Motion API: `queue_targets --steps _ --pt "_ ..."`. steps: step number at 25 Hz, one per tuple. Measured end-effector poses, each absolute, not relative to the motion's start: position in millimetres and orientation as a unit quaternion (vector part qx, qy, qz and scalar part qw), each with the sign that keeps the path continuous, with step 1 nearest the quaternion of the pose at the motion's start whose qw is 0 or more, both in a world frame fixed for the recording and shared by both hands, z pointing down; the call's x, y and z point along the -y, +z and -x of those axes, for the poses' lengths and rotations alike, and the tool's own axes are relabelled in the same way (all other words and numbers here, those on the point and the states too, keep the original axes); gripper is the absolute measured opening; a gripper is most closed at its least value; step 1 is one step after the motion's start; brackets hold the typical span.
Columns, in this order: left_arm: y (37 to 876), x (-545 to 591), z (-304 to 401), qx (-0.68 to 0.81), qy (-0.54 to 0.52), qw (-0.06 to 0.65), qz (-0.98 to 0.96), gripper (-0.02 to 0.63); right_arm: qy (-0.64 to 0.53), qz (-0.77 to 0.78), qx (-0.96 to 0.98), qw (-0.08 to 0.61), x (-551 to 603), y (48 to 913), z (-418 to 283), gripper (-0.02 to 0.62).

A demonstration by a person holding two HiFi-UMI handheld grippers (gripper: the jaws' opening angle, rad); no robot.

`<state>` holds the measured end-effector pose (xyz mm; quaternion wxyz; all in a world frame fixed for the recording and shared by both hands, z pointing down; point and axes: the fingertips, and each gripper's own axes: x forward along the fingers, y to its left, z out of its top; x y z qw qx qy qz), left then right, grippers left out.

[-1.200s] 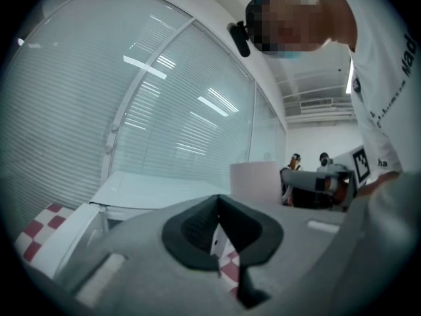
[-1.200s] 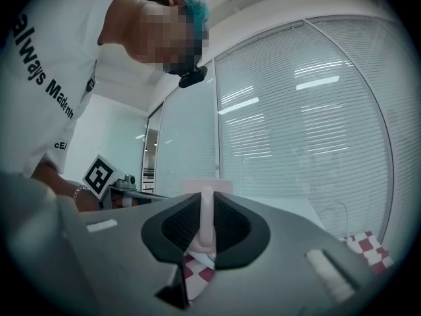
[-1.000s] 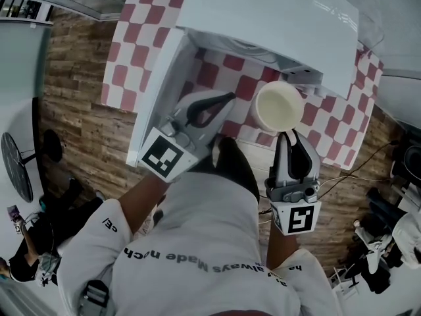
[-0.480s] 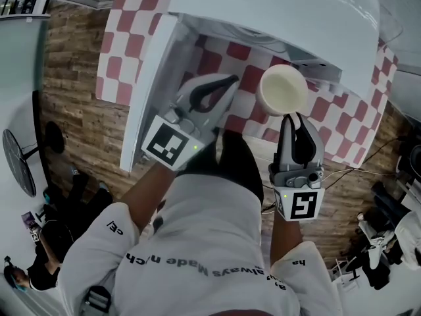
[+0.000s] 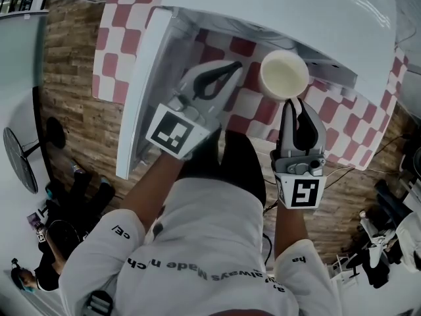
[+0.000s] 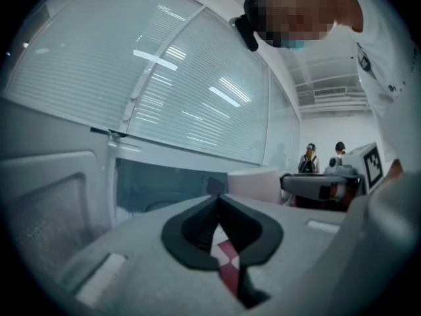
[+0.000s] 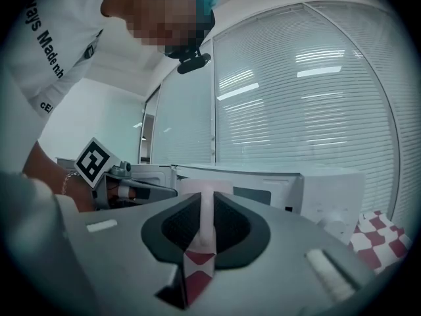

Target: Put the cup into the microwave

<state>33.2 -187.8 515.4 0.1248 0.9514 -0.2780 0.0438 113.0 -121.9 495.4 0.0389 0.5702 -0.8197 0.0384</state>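
A white cup (image 5: 284,74) hangs upright just in front of the white microwave (image 5: 296,12), whose door (image 5: 141,91) stands open to the left. My right gripper (image 5: 291,101) is shut on the cup's near wall, and that wall (image 7: 206,206) shows pinched between the pads. My left gripper (image 5: 237,66) is shut with nothing in it, level, left of the cup and in front of the open cavity (image 6: 158,186). In the left gripper view the cup (image 6: 253,183) and the right gripper (image 6: 316,186) show to the right.
A red-and-white checkered cloth (image 5: 256,110) covers the table under the microwave. Wood flooring (image 5: 72,78) lies at the left, with a fan (image 5: 16,157) beside it. Cables and bags (image 5: 388,242) lie at the right. Window blinds (image 7: 316,97) stand behind the microwave.
Both grippers have sunk, the right one carrying the cup with it. The cup now sits closer to the microwave's front opening.
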Motion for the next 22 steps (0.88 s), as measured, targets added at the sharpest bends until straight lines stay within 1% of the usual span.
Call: queue_targets --steps 22 --pt "559 225 -42 0.287 0.046 0.102 -0.951 0.004 0.04 -0.599 0.799 0.026 180 547 -116 0.038"
